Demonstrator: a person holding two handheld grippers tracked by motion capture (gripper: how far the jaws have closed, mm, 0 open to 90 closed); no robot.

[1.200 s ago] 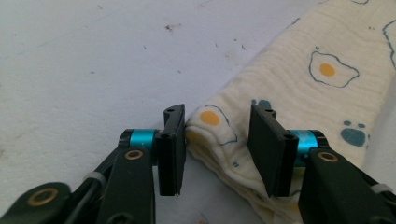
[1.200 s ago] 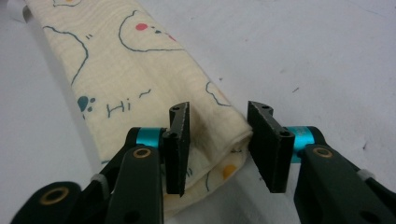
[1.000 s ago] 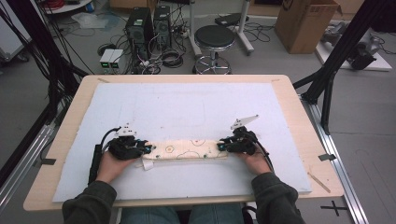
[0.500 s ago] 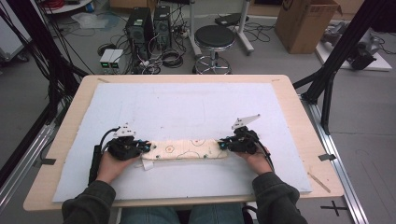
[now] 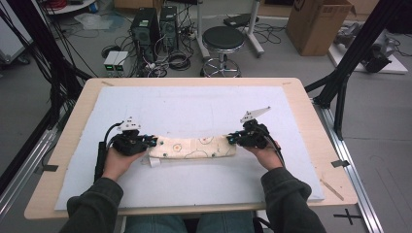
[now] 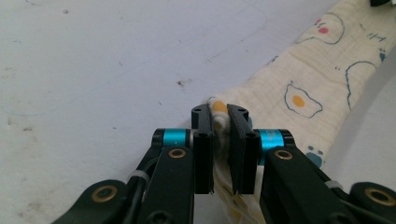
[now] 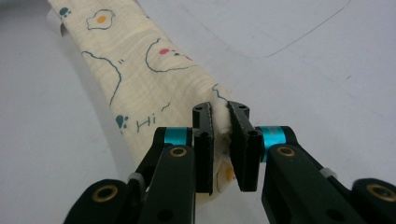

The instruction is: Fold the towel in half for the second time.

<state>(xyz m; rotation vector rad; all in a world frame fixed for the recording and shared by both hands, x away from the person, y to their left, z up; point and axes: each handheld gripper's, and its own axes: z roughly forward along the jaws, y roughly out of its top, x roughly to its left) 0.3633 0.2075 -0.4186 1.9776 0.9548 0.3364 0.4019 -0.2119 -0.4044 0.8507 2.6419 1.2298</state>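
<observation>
From above, the folded cloth [image 5: 192, 147] lies low in the middle, on the white mat [image 5: 194, 107]. The left gripper [image 5: 151, 143] pinches one end. The right gripper [image 5: 231, 139] pinches the other. Up close, both clamp bunched cloth; it looks soft and light, best held by its ends.

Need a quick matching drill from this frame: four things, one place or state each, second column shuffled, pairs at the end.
Things:
1. left claw
2. right claw
3. folded cloth
4. round stool

Places or states:
A. on the floor beyond the far edge of the table
B. cream, printed with fried eggs, stretched between both claws
C. shut on the cloth's end at the left of the high view
D. shut on the cloth's end at the right of the high view

Pairs: 1-C, 2-D, 3-B, 4-A
</observation>
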